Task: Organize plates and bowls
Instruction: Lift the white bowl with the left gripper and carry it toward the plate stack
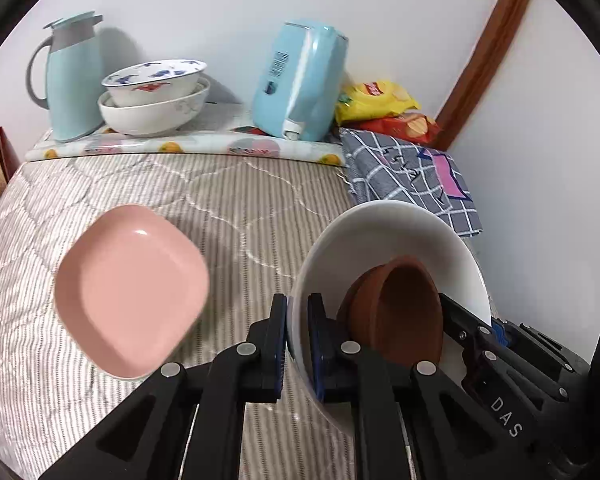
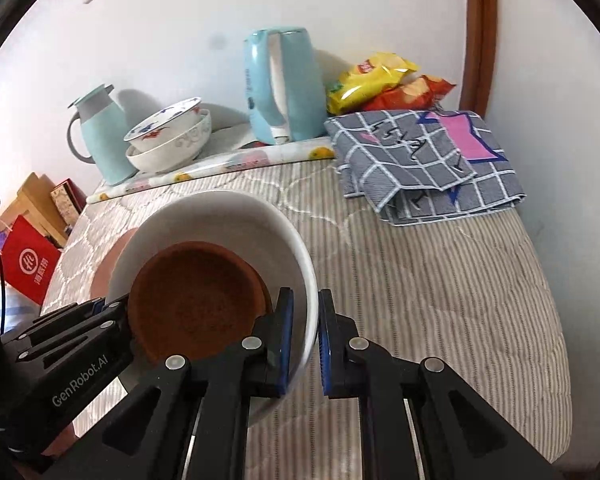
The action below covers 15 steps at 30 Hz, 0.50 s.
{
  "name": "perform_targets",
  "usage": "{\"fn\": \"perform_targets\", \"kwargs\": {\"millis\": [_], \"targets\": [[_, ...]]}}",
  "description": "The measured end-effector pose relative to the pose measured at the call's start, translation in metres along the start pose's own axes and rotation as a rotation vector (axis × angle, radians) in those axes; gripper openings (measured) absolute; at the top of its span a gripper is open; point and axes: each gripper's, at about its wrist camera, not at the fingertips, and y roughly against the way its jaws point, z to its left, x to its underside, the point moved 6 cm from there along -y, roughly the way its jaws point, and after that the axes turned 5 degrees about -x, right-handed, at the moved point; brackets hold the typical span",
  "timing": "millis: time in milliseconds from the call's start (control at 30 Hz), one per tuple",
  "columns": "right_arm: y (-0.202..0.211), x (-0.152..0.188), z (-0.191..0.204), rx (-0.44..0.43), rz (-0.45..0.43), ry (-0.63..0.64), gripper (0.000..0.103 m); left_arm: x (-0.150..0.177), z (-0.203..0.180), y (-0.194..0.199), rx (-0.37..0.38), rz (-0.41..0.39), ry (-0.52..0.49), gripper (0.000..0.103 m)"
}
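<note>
Ahead and to the left of the left tool (image 1: 297, 344), a pink square plate (image 1: 130, 292) lies on the striped bed (image 1: 228, 204). Between the two tools, a white bowl (image 1: 384, 240) with a brown bowl (image 1: 404, 308) nested inside is gripped from both sides: the left tool pinches its near rim, and the right tool (image 2: 305, 350) straddles the opposite rim with narrow jaws. Beyond the right tool, a folded checked cloth (image 2: 424, 160) rests near the wall.
</note>
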Motion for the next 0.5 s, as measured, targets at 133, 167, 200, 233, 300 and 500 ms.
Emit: {"fn": "perform_targets", "kwargs": {"millis": [133,167,200,233,300,500], "targets": [[-0.002,-0.002,0.016,-0.012,-0.006,0.014,0.011,-0.003,0.015,0.006,-0.01,-0.016,0.01,0.011],[-0.004,-0.002,0.02,-0.015,-0.003,0.017,0.011,-0.003,0.019,0.006,-0.012,-0.017,0.015,0.011],[-0.005,-0.002,0.022,-0.021,-0.002,0.014,0.011,-0.004,0.022,0.007,-0.013,-0.018,0.018,0.011],[-0.007,-0.002,0.026,-0.026,0.001,0.015,0.011,-0.004,0.026,0.007,-0.016,-0.018,0.02,0.011],[-0.008,-0.002,0.032,-0.033,0.003,0.016,0.011,-0.005,0.032,0.008,-0.02,-0.021,0.023,0.011],[-0.015,-0.003,0.054,-0.046,0.008,0.031,0.011,-0.009,0.055,0.01,-0.026,-0.029,0.043,0.011]]}}
